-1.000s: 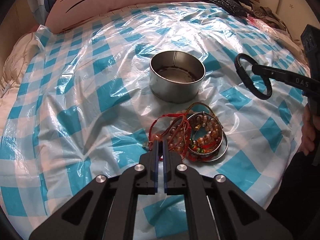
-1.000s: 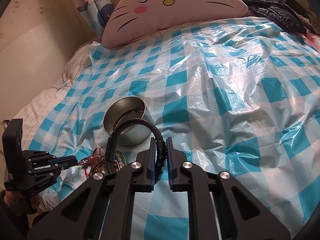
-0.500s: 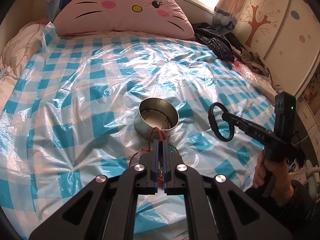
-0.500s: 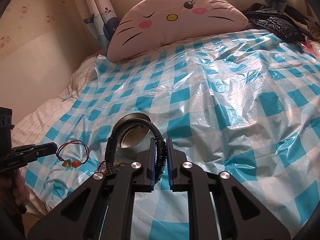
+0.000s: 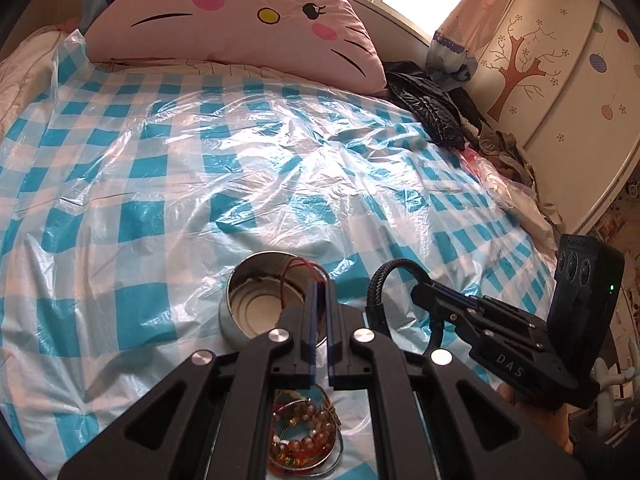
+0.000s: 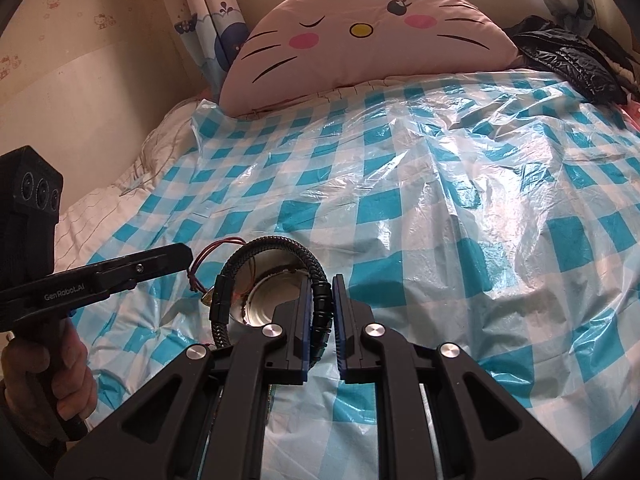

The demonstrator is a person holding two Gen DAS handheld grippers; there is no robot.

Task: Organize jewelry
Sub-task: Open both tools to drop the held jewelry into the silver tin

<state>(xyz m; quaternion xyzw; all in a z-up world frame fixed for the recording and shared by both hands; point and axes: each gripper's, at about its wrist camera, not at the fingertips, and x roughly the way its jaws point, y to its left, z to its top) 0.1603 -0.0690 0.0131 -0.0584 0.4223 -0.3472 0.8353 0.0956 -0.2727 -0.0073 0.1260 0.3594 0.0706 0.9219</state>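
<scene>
The bed (image 5: 168, 184) carries everything, spread with a blue-and-white checked plastic sheet (image 6: 460, 208), and a pink cat-face pillow (image 5: 224, 16) lies along its head edge. A round metal tin (image 5: 248, 312) stands open toward the foot edge, roughly midway across.

The right tongs (image 6: 320, 292) are clamped narrow on a black braided bracelet (image 6: 276, 246), whose loop arches up and leftward from the grip so that its free end hangs over the near rim of the tin. The left tongs (image 5: 319, 292) are pinched nearly closed on a thin red cord bracelet (image 5: 298, 270); the cord loops out ahead of the tips and dangles into the tin's mouth. In the right wrist view its small pendant hangs at the tin's left rim.

The deciding relation: the tin sits directly ahead of and below both tongs, and the left pair is the closer, its cord already inside the rim line, so a release there would likely drop it in.

A pile of beaded bracelets (image 5: 304, 440) lies on the sheet nearer the foot edge, beneath the left tongs' frame.
</scene>
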